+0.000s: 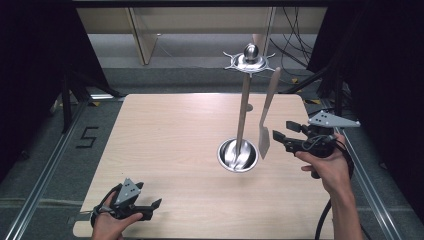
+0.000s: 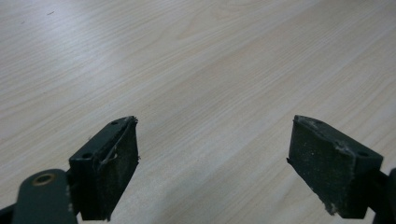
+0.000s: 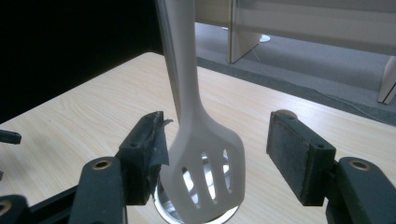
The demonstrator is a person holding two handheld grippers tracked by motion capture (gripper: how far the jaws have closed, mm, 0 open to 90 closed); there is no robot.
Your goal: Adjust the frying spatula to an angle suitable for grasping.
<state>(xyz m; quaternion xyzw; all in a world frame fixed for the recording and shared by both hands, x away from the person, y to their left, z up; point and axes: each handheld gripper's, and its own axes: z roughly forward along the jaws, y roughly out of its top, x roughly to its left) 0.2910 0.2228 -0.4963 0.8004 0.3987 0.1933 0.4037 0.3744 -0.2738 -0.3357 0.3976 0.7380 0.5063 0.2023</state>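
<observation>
A metal utensil stand (image 1: pixel 243 112) rises from a round steel base (image 1: pixel 238 155) right of the table's middle, with a hooked top (image 1: pixel 250 60). A pale slotted spatula (image 1: pixel 266 115) hangs tilted at its right side, blade down. My right gripper (image 1: pixel 283 131) sits just right of the blade, open. In the right gripper view the spatula (image 3: pixel 205 154) hangs between the jaws of my right gripper (image 3: pixel 217 116), close to the left pad and well apart from the right one, with the steel base (image 3: pixel 166 207) behind it. My left gripper (image 1: pixel 149 196) rests low near the table's front left, open and empty (image 2: pixel 215 123).
The light wooden table (image 1: pixel 175 140) has dark drapes on both sides. Metal rails run along the floor at left and right. Cables lie on the floor at the back right, and pale furniture panels stand behind the table.
</observation>
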